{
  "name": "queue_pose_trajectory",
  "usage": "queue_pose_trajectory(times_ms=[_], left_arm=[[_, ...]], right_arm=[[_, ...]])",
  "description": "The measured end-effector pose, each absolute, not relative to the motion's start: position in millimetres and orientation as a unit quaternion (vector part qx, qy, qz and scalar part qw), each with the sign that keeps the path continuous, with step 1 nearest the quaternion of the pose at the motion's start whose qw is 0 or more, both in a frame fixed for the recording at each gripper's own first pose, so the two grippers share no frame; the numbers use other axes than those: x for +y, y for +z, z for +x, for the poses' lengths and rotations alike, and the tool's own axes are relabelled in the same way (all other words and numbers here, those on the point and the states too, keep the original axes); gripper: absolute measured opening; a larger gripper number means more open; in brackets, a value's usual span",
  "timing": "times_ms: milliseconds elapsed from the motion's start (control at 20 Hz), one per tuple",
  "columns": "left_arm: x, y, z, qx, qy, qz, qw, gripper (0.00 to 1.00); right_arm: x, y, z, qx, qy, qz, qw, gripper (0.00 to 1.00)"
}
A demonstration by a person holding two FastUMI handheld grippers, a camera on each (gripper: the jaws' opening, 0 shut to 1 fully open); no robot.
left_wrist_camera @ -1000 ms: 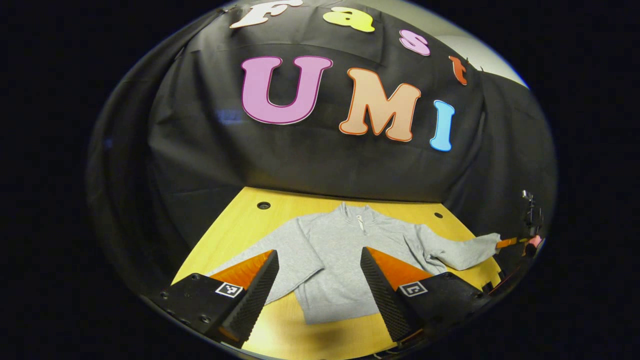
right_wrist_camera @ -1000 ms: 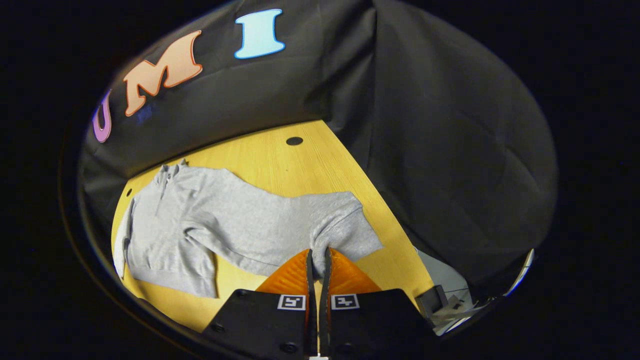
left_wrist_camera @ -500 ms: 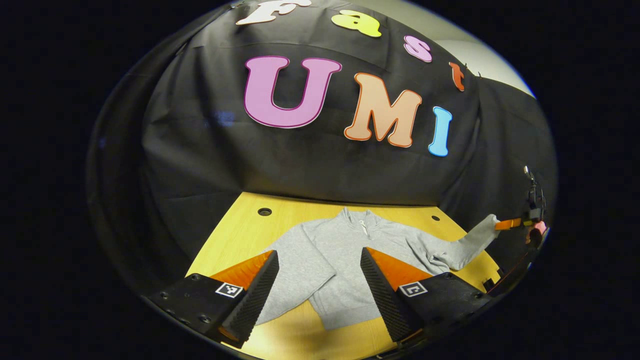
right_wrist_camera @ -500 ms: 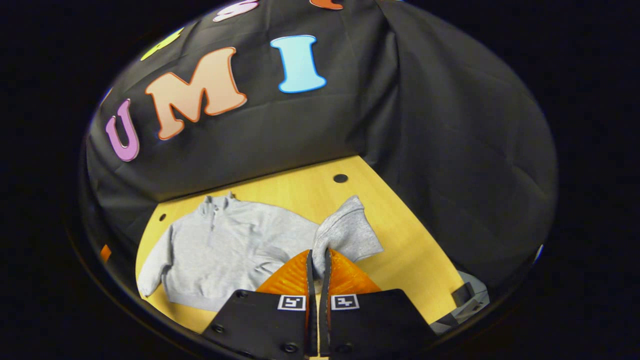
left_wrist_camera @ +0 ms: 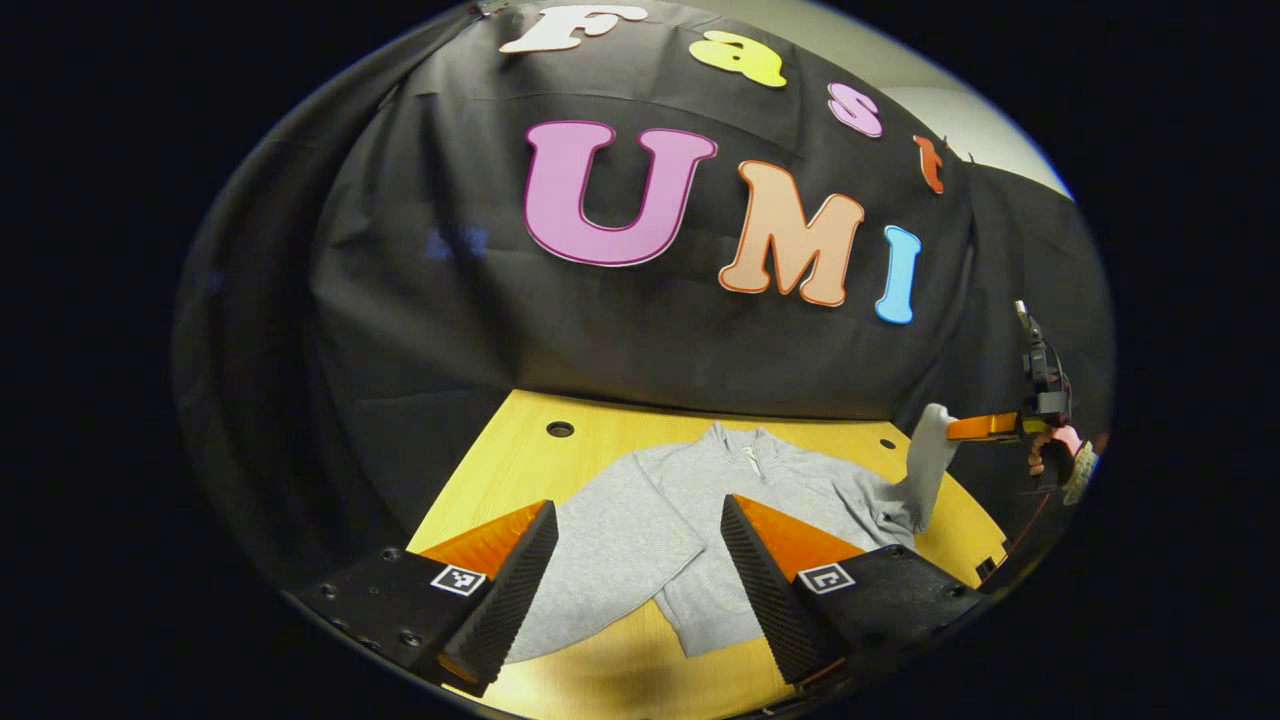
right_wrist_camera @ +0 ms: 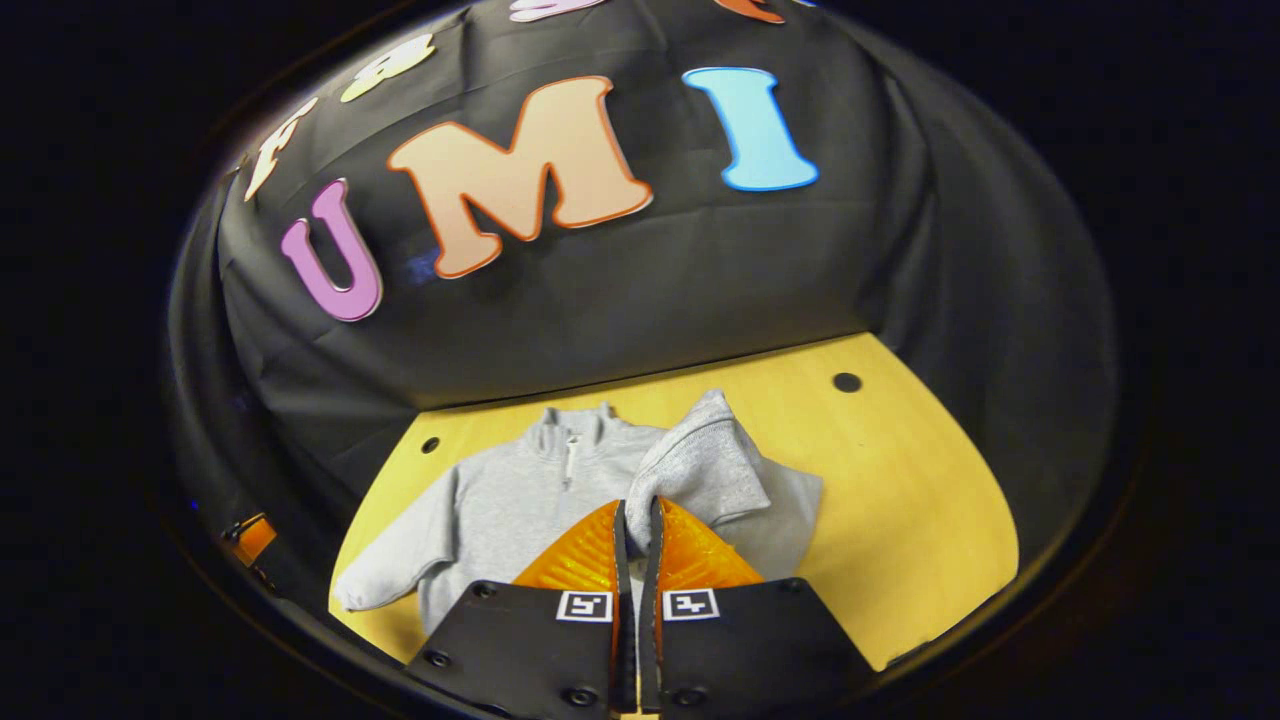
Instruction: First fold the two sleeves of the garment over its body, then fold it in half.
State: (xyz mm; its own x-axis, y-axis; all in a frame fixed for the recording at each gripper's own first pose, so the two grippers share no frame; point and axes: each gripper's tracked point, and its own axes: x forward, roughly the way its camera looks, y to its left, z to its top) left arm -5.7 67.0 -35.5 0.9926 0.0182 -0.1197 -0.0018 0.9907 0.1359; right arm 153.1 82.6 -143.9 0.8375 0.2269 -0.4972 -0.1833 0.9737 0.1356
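right tool clamped on sleeve, lifted | left tool fingers apart above sweater

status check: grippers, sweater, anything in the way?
Right gripper shut on the right sleeve, cuff lifted off the table. Left gripper open, holding nothing. Grey sweater body flat, left sleeve unfolded.

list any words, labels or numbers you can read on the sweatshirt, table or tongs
Grey zip-neck sweatshirt: no print or readable label.
Yellow wooden table: nothing written.
Left tongs, open: square black-and-white markers, coded patterns, not letters.
Right tongs, shut on the sweatshirt's sleeve: the same markers, nothing to read.
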Motion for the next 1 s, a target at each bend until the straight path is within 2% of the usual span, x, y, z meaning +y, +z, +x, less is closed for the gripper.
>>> queue_pose_trajectory(times_ms=[250, 550, 750, 1000], left_arm=[[99, -43, -24, 0.065, 0.041, 0.044, 0.996, 0.97], [146, -57, -37, 0.072, 0.086, 0.041, 0.993, 0.97], [178, -76, -47, 0.09, 0.115, 0.033, 0.989, 0.97], [208, -122, -63, 0.136, 0.147, 0.012, 0.98, 0.97]], right_arm=[[198, -157, 174, 0.269, 0.202, 0.07, 0.939, 0.04], [318, -198, 191, 0.278, 0.275, 0.068, 0.918, 0.04], [377, -232, 194, 0.288, 0.3, 0.058, 0.908, 0.04], [417, -299, 200, 0.317, 0.292, 0.011, 0.902, 0.05]])
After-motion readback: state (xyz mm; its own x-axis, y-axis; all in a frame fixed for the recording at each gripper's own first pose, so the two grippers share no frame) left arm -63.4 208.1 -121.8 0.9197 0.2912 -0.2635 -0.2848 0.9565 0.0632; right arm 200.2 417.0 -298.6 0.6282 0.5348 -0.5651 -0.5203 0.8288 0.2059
